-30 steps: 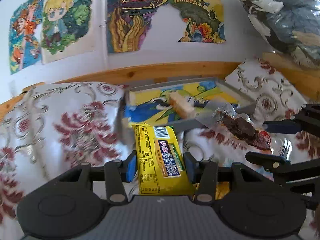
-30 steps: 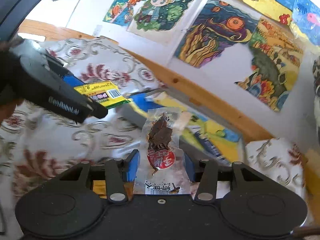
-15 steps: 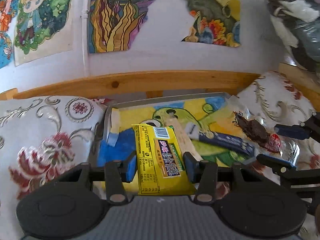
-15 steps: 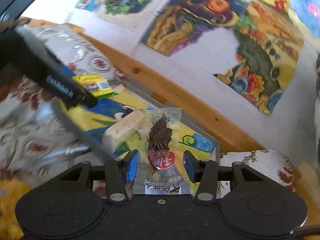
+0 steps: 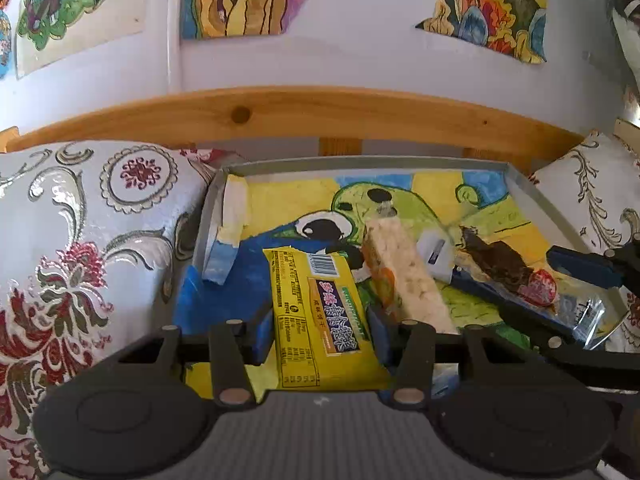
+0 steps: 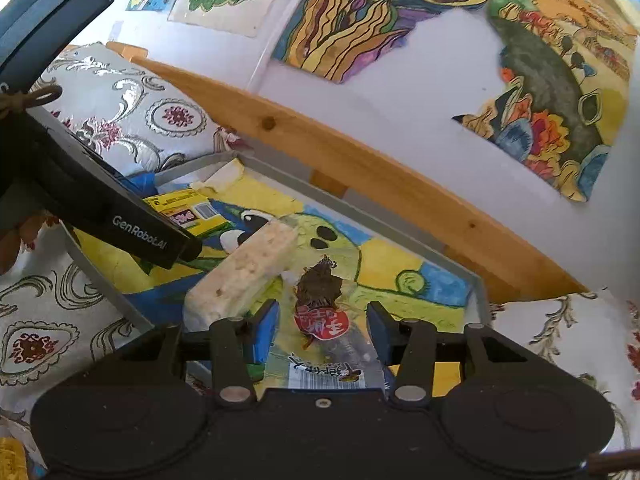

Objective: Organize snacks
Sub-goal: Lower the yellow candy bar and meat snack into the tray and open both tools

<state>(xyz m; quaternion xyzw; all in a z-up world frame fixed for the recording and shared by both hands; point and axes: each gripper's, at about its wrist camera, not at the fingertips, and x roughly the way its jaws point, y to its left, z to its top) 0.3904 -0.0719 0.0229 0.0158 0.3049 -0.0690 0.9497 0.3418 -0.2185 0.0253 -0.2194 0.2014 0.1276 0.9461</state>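
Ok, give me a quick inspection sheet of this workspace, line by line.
Surface: grey tray lined with a painted bird picture, resting on patterned cushions.
Job's things: yellow snack packet; clear meat snack packet; pale rice bar lying in the tray.
Clutter: loose paper strip at the tray's left wall.
Grippers: left tongs shut on the yellow snack packet; right tongs around the clear meat snack packet.
Cables: nothing seen.
Surroundings: wooden rail, wall paintings.

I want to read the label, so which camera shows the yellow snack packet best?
The left wrist view: the yellow snack packet lies front and centre, shut in the left claw, barcode and blue label facing the camera. In the right wrist view only one end shows, the rest hidden behind the left claw's black body.
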